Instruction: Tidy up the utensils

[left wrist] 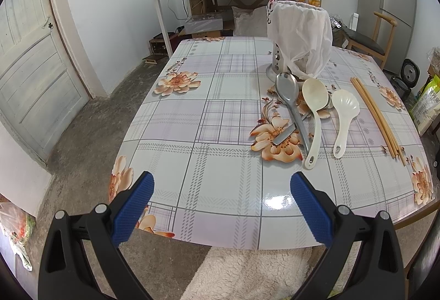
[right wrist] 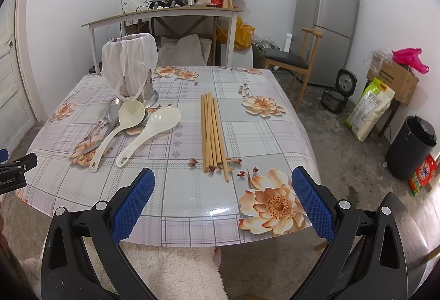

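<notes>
1. My left gripper [left wrist: 222,184] is wide open and holds nothing. It hangs over the near edge of the table [left wrist: 220,217].
2. My right gripper [right wrist: 223,181] is wide open too, and empty.
3. The chopsticks [right wrist: 211,132] lie in a bunch on the table.
4. Two white spoons [right wrist: 137,132] and a metal spoon [left wrist: 288,96] lie beside the holder [right wrist: 129,72].
5. A white bag covers the holder, so I can't see inside it.

I read "enRobot.AI", cut off at the frame edge, on the left gripper [right wrist: 16,162]; "OMO" on a red detergent packet [right wrist: 423,172] on the floor.
</notes>
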Motion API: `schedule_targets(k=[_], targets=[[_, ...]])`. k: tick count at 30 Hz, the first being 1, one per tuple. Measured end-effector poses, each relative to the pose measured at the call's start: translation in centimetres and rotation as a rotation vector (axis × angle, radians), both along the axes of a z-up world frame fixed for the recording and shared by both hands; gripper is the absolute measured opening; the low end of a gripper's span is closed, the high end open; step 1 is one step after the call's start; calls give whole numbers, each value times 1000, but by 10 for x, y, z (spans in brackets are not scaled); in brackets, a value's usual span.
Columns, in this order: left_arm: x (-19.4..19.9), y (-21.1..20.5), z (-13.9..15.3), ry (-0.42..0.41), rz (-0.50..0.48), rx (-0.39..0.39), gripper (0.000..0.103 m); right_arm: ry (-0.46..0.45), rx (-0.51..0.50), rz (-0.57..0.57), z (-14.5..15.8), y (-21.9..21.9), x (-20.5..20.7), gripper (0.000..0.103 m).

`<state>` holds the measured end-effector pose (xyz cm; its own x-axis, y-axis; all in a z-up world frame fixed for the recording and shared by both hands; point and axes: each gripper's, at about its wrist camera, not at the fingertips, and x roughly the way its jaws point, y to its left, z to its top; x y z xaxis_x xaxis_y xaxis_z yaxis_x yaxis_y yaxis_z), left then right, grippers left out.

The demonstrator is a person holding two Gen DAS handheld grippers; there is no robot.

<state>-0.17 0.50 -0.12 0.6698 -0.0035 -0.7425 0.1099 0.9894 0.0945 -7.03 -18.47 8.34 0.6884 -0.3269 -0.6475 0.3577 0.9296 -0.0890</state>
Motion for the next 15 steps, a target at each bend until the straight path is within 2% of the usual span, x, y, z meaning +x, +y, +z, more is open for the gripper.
schedule_targets(k=[15], targets=[[1,0,0,2,0,1,97,0,-1,1,1,1,-1,95]])
